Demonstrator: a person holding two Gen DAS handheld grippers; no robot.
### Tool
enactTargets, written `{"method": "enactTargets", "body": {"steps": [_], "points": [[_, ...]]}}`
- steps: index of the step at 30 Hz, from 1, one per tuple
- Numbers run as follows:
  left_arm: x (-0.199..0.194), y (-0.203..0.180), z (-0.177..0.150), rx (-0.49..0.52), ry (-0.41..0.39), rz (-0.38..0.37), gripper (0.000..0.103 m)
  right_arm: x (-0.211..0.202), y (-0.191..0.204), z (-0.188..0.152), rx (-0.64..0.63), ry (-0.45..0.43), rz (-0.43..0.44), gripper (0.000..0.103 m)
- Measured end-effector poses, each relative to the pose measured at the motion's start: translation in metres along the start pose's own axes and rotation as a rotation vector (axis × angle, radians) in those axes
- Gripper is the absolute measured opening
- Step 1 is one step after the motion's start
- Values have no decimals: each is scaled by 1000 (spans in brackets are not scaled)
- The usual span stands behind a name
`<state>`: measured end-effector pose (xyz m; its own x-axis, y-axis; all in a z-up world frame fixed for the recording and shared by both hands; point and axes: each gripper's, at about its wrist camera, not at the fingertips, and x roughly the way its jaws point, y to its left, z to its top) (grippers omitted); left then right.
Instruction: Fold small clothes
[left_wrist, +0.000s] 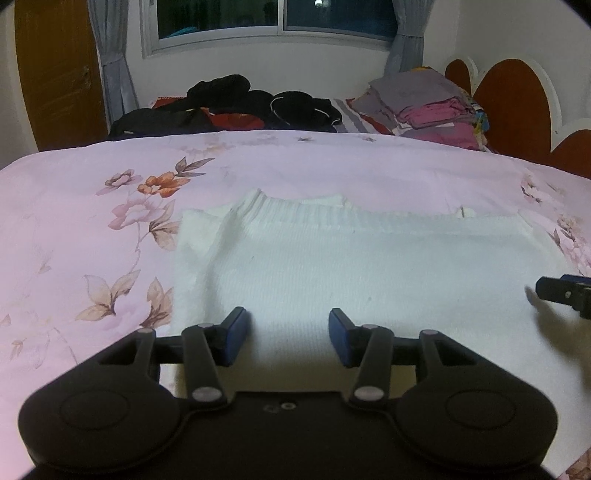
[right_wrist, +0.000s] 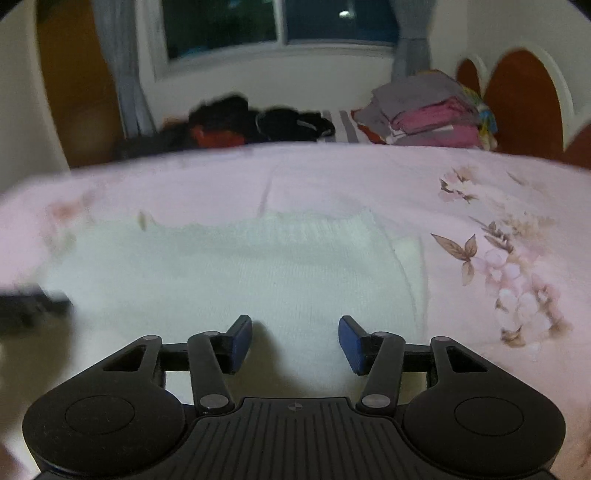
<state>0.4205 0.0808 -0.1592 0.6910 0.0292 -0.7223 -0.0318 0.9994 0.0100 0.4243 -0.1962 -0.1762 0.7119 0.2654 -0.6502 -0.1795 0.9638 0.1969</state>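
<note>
Pink floral bedspread (left_wrist: 92, 229) serves as my folding surface; one white knit garment (left_wrist: 351, 280) lies flat at its centre, sides seemingly already folded in, ready for its next fold. Two piles wait at 12 o'clock: dark unfolded clothes (left_wrist: 236, 107) and, toward 1, a folded stack (left_wrist: 432, 107), presumably finished. My two tongs, left gripper (left_wrist: 288, 338) and right gripper (right_wrist: 295, 343), hang spread over the near hem, pinching nothing.

Ahead of the left gripper (left_wrist: 288, 338), matt black plastic with blue pads, lay a white ribbed-knit sweater (left_wrist: 351, 266) on a smooth floral cotton-like bedsheet (left_wrist: 92, 221).
</note>
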Motion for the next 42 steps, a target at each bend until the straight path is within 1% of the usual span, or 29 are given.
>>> {"method": "enactTargets", "body": {"steps": [3,5,7,9,12,15,17,20,23,24,25,28,31,37,41,42], "points": [[-9,2,-2,-15,5,3,48,2,5,-9,-50,47,-25,53],[-18,4,-5,-17,-6,-2,49,-6,5,-15,-47,39,-27,53],[-28,4,-11,5,-12,-11,51,-18,8,-19,-34,32,-10,53],[-38,3,-21,22,-17,-35,53,-27,17,-24,-56,30,-3,53],[-47,2,-40,45,4,-58,53,-40,37,-37,-108,47,15,53],[-47,9,-57,46,25,-47,54,-42,44,-52,-135,74,-12,53],[-49,14,-63,66,11,-46,55,-40,39,-60,-122,99,-44,53],[-52,19,-65,83,12,-52,55,-45,31,-66,-95,107,-82,53],[-55,21,-66,79,19,-59,55,-57,28,-65,-45,84,-97,53],[-55,20,-67,85,19,-59,56,-55,27,-68,-41,102,-111,53],[-55,19,-68,93,19,-57,56,-51,25,-73,-43,122,-119,53],[-55,18,-72,106,10,-55,57,-50,27,-76,-73,111,-128,53],[-55,17,-73,108,6,-53,58,-48,27,-77,-67,107,-137,56],[-57,18,-73,100,15,-59,60,-49,31,-82,-56,80,-166,57],[-64,16,-70,89,40,-61,63,-48,30,-75,-42,112,-165,57],[-66,16,-69,79,48,-63,65,-49,30,-71,-36,124,-160,57]]}}
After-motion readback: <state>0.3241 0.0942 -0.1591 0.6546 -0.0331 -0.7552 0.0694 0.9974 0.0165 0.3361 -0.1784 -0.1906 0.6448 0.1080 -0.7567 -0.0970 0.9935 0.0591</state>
